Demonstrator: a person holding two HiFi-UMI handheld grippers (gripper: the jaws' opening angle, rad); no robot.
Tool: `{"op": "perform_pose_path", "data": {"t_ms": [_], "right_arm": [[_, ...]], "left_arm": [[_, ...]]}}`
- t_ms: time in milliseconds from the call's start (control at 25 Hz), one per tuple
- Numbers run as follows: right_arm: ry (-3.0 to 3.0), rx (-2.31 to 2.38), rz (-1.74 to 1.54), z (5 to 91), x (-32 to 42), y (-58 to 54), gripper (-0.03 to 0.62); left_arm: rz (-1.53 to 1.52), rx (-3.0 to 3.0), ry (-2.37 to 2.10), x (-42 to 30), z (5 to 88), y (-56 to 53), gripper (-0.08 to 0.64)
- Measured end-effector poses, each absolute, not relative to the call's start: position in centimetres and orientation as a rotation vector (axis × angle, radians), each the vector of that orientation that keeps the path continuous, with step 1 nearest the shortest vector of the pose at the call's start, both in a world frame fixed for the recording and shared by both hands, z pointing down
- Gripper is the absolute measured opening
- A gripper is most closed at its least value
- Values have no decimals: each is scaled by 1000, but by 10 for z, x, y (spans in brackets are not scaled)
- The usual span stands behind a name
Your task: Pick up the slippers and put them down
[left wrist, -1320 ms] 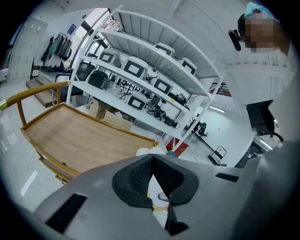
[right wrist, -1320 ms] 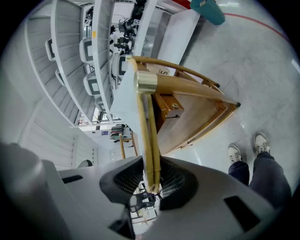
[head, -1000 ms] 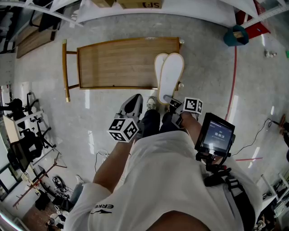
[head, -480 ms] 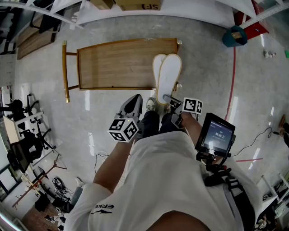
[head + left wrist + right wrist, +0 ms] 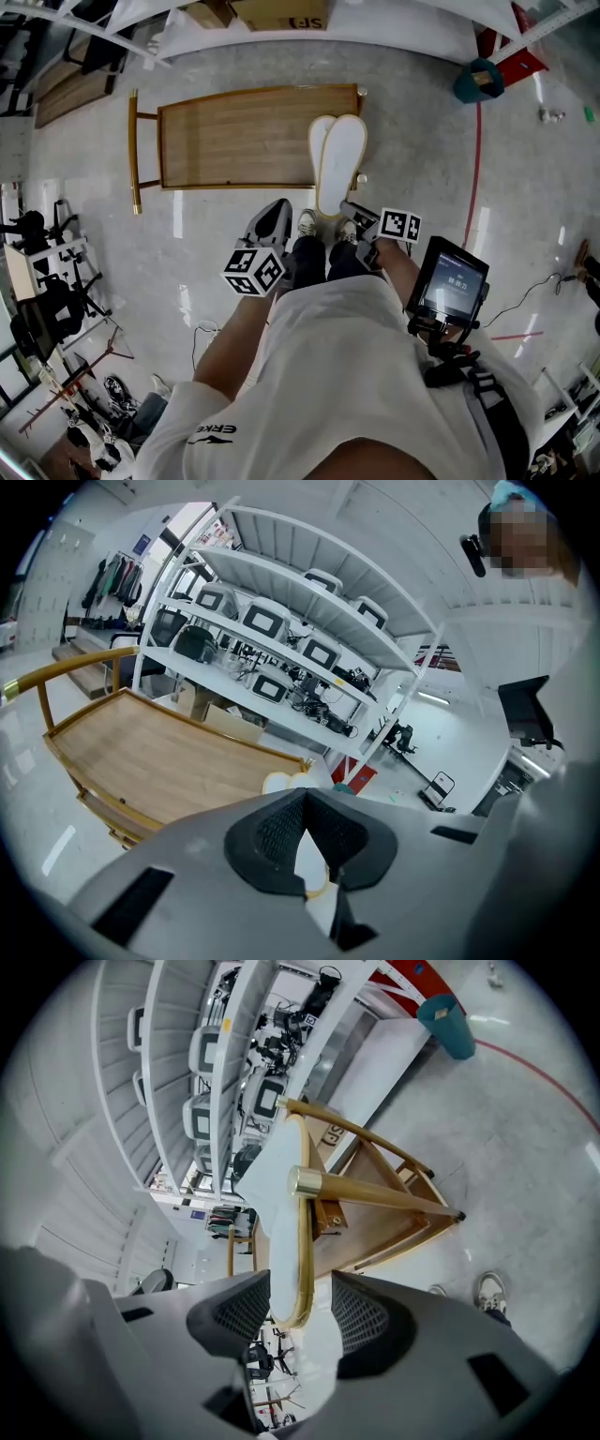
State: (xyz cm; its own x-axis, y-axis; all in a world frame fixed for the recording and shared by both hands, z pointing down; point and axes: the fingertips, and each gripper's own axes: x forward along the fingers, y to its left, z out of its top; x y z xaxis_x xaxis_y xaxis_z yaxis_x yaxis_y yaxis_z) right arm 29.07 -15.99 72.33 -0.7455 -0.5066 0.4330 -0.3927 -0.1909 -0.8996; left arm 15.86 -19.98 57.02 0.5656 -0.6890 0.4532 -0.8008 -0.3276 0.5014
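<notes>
A pair of white slippers (image 5: 337,164) lies side by side on the right end of a low wooden table (image 5: 234,136), heels over its near edge. My right gripper (image 5: 352,211) is just behind those heels. In the right gripper view the slippers (image 5: 279,1204) stand edge-on between the jaws, which have just been opening; the pads (image 5: 361,1314) do not press on them, so my right gripper (image 5: 298,1312) is open. My left gripper (image 5: 277,217) hangs short of the table, shut and empty. In its own view, my left gripper (image 5: 305,808) points at the slippers (image 5: 281,782).
The person's shoes (image 5: 307,222) stand on the grey floor just before the table. A teal bin (image 5: 478,77) and a red floor line (image 5: 473,178) are to the right. White shelving (image 5: 281,621) runs behind the table. A screen device (image 5: 450,286) hangs at the right hip.
The right gripper's jaws have opened off the slippers' heels and the gripper has drawn slightly back and rolled. The slippers stay on the table. The left gripper has not moved.
</notes>
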Motion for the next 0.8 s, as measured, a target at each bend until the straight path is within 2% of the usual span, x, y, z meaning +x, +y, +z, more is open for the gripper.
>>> {"op": "perform_pose_path", "data": {"t_ms": [440, 800], "right_arm": [[2149, -1264, -1844, 679, 318, -155, 184], [2294, -1344, -1553, 617, 306, -151, 183]], "left_arm": [[154, 2135, -1173, 170, 558, -186, 3], [113, 2210, -1107, 171, 542, -175, 3]]}}
